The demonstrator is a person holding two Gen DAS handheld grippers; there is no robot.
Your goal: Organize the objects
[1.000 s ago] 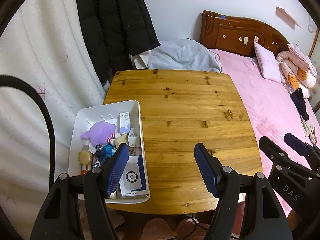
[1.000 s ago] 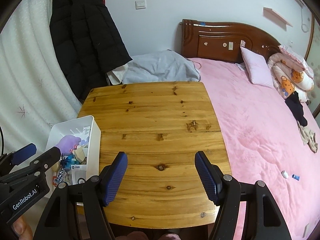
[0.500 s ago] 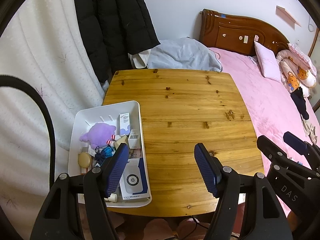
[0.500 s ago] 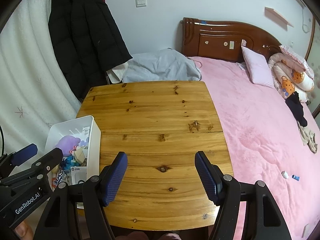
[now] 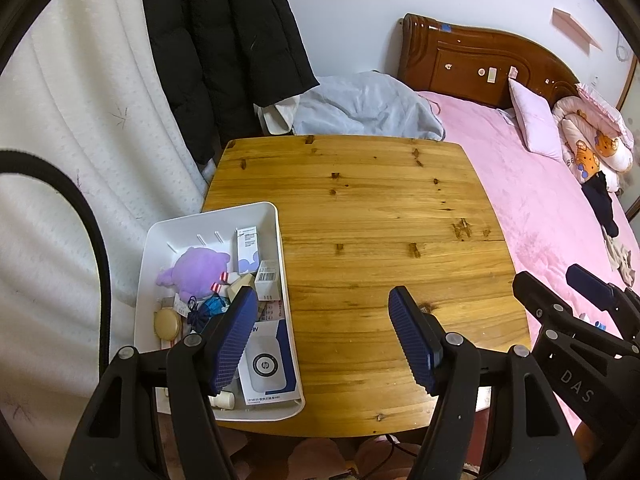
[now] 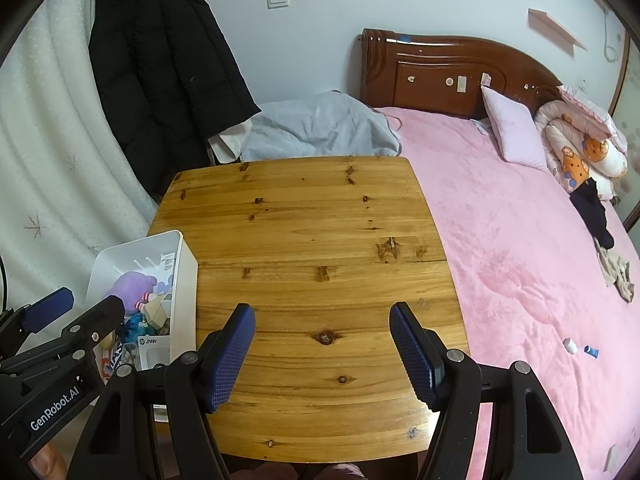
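Table (image 5: 360, 248) is bare wood; white bin (image 5: 276, 216) sits at its left near corner, overhanging the left edge, holding everything. Bin looks like rigid plastic, probably light; take it by a long wall or rim if it has to move.

Contents, big to small:
- HP box (image 5: 276, 364), flat card at bin's near end, stiff, likely light; pinch along an edge.
- purple plush (image 5: 198, 268), soft, squashes, hard to drop; grab the body.
- tall white carton (image 5: 247, 250) and barcode carton (image 5: 268, 278) against right wall, thin card, crushable; grip across narrow faces.
- blue pouch (image 5: 206, 310) and round tan case (image 5: 167, 322), small; case looks smooth, may slip.

Left gripper (image 5: 324, 336): fingers spread wide, nothing held, hovering over the bin's right wall; left finger (image 5: 236, 332) overlaps bin contents in view, right one is over the wood. Right gripper (image 6: 322, 354): also spread, empty, above bare table, bin well off to its left.
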